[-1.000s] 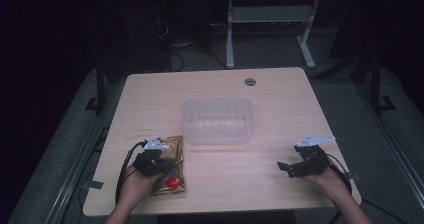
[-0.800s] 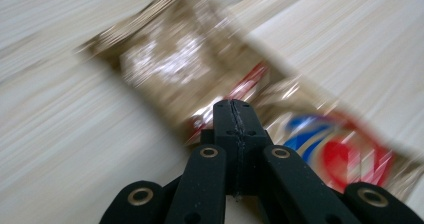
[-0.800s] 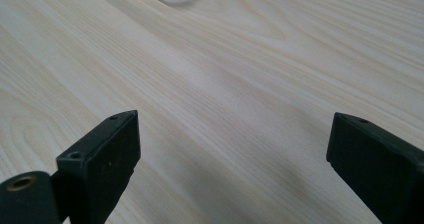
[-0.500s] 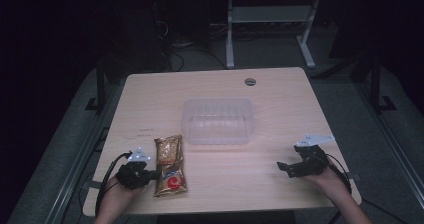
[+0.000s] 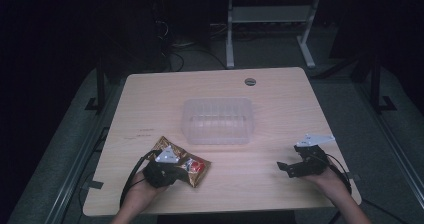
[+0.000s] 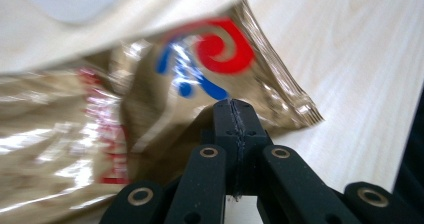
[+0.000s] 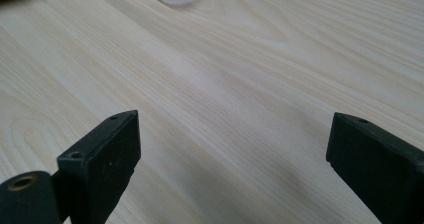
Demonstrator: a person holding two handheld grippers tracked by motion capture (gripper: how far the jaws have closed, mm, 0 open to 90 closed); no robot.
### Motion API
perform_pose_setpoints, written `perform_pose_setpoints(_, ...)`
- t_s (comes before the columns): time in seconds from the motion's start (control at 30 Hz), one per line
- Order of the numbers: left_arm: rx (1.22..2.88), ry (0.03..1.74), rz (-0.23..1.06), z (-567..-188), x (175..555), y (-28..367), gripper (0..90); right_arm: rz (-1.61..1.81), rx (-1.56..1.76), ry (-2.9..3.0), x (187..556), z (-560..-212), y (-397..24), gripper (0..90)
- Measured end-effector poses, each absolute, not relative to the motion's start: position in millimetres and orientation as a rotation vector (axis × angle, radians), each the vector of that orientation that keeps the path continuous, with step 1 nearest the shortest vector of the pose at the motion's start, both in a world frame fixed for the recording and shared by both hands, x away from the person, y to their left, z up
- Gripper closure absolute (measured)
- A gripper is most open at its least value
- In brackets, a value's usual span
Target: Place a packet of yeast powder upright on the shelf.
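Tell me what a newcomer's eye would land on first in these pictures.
First, the shiny gold snack packet with its red swirl, near the table's front left edge, with the left gripper shut over it; whether the packet's edge is pinched I cannot tell. Next, the clear plastic tub at mid-table, apparently holding nothing. At the front right, the right gripper rests with jaws wide open over bare wood.

Left gripper: black body, grey three-cornered plate on top, black cable looping off at its side. In the left gripper view its jaws are matt black blocks on paired black link arms, with brass-coloured ringed pivot holes and small recessed screws.

Right gripper: same black build, pale three-cornered plate, thin black cable trailing off. Jaws are flat black slabs with small screw holes.

Forearms appear bare; the dim view leaves sleeves uncertain.
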State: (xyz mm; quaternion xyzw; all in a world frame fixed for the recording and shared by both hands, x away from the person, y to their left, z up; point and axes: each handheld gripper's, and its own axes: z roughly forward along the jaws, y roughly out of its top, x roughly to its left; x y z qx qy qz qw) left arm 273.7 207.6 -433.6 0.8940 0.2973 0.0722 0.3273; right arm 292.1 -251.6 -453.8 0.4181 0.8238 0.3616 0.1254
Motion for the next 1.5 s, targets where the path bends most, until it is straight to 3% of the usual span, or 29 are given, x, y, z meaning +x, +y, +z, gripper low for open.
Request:
perform_pose_setpoints(0.13,2.340,0.836,0.293,-433,288,224,89.9,1.048,1.217,2.405,293,-454,-252,6.7)
perform_pose_setpoints(0.27,2.356,0.828,0.293,-438,299,224,89.9,1.048,1.216,2.404,292,-454,-251,6.7)
perform_pose_setpoints(0.73,2.311,0.871,0.144,-451,306,201,90.0,1.055,1.211,2.403,292,-455,-251,6.7)
perform_pose_setpoints(1.13,2.347,0.769,0.055,-452,303,135,90.0,1.054,1.215,2.404,292,-453,-252,6.7)
perform_pose_setpoints(1.5,2.342,0.710,0.051,-454,307,80,89.9,1.063,1.212,2.401,291,-451,-253,7.9)
